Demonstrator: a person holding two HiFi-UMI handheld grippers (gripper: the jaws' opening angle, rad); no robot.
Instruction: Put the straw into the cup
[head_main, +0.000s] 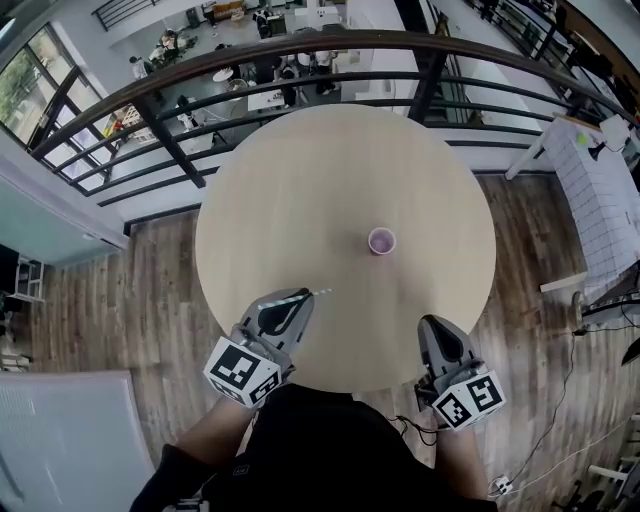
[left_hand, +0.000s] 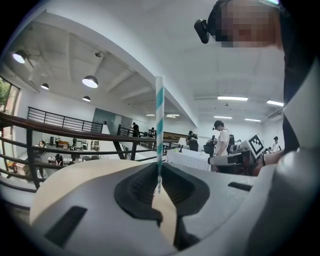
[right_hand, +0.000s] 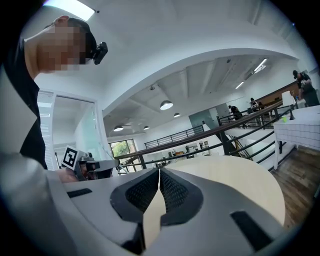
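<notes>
Left gripper (head_main: 288, 303) pinches a teal-and-white striped straw (left_hand: 159, 125); right gripper (head_main: 437, 326) has jaws together, empty; pink cup (head_main: 381, 241) stands well apart on the round table (head_main: 300, 190); cubes (head_main: 243, 372) bear black-and-white square markers.

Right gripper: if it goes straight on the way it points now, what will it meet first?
Most likely the cup. In the head view the right gripper points across the bare table roughly at it, though it may pass just right of it; height is unclear.
</notes>
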